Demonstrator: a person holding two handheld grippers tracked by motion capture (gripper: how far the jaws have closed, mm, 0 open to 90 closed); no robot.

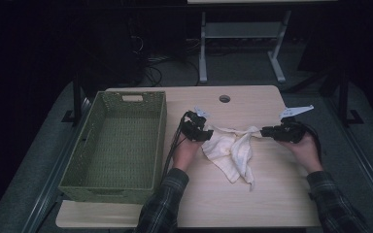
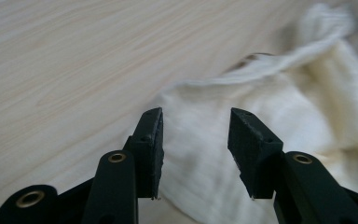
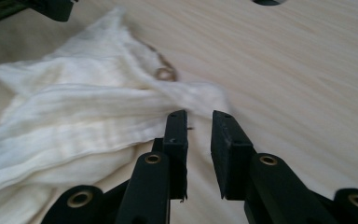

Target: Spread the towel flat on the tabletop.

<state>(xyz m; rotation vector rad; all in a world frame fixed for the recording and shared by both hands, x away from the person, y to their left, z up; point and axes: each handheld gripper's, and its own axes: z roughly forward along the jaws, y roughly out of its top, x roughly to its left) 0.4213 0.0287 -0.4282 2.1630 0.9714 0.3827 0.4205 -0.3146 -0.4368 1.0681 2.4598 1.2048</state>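
Observation:
A crumpled white cloth (image 1: 230, 150) lies on the wooden table (image 1: 252, 204), one corner drawn out to the right. My left gripper (image 1: 207, 134) is at the cloth's left edge. In the left gripper view it (image 2: 196, 133) stands open, jaws wide apart, with cloth (image 2: 270, 107) under and beyond the gap. My right gripper (image 1: 263, 131) is at the drawn-out corner. In the right gripper view it (image 3: 199, 123) is open by a narrow gap with bare wood showing between the jaws, and the cloth's corner (image 3: 200, 95) lies just past the tips.
A green woven basket (image 1: 161, 141) with nothing in it stands at the table's left, close to my left hand. A round cable hole (image 1: 225, 98) is at the table's back middle. Beyond the table are a dark floor and desk legs (image 1: 203, 53).

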